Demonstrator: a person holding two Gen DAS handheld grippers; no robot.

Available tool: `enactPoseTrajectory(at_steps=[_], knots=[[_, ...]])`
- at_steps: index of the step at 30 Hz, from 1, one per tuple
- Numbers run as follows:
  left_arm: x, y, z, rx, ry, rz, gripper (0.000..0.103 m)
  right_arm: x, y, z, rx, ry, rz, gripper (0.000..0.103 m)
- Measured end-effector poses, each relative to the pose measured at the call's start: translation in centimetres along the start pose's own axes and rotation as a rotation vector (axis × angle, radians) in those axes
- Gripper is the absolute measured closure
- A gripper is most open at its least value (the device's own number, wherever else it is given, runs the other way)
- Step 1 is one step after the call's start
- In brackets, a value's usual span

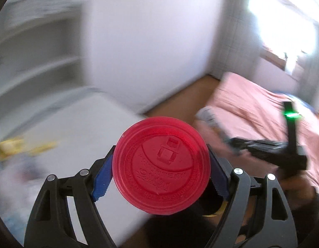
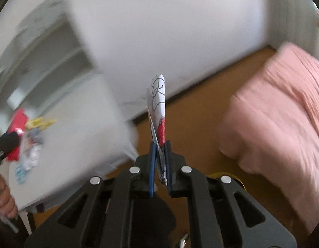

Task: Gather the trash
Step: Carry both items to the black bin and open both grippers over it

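Left wrist view: the left gripper (image 1: 161,172) holds a red lid (image 1: 161,165) — a round plastic disc with raised lettering. The blue fingers (image 1: 102,180) stand wide and press its rim on both sides, the flat face turned toward the camera. Behind it, blurred, a white tabletop (image 1: 72,128) carries something yellow (image 1: 18,147), not identifiable. A pink bed (image 1: 258,111) lies to the right, with brown floor (image 1: 180,95) between bed and wall. The right gripper (image 1: 269,150) crosses in front of the bed.

Right wrist view: the right gripper (image 2: 160,165) has its fingers (image 2: 152,165) narrowed almost together on a folded paper wrapper (image 2: 159,107), white with black marks and a red patch. The wrapper stands up from the fingers, pinched near its lower end. The tabletop is at left, with leftover scraps (image 2: 31,144) on it; the red lid is also seen there at the far left edge. A hand (image 2: 4,202) shows at the lower left.

Step, as judged: both pieces are picked up and are in transit to wherever trash goes. No bin is visible in either view. The next move calls for finding the bin, bringing each gripper over it and releasing — then going back for the scraps.
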State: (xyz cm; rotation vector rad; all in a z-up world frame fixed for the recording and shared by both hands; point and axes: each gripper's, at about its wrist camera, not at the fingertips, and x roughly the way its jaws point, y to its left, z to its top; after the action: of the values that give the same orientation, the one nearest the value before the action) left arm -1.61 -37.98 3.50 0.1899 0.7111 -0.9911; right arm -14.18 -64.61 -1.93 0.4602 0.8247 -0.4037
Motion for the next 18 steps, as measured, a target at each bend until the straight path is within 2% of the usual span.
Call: enactPoseTrajectory(at_steps=[3,5,7,10,14,18], knots=[[5.8,-5.6,-0.2,0.080,0.065,-0.126,0.024,2.5,-6.7,-2.0,0.119,0.068,-0.064,0.094],[9.5,-8.6,-1.0,0.124,0.120,-0.183,0.024,4.3,-10.8,-3.6,0.196,0.125,-0.088,0.094],[13.1,-11.3,-2.2,0.149,0.178,-0.231,0.024,6.1,-12.8,-5.0,0.252,0.184,-0.110,0.094],[18.9,-14.6,-5.3,0.188,0.299,-0.275,0.024,8.6,-16.2,-7.8,0.332,0.277,-0.131,0.094],[24.7,-15.8,-8.3,0.186,0.426,-0.296,0.024,11.6,-19.9,-10.2,0.438,0.384,-0.125,0.094],[28.1,-17.1,-10.3,0.216,0.468,-0.276,0.024,13.5,-21.3,-11.4,0.479,0.457,-0.131,0.094]])
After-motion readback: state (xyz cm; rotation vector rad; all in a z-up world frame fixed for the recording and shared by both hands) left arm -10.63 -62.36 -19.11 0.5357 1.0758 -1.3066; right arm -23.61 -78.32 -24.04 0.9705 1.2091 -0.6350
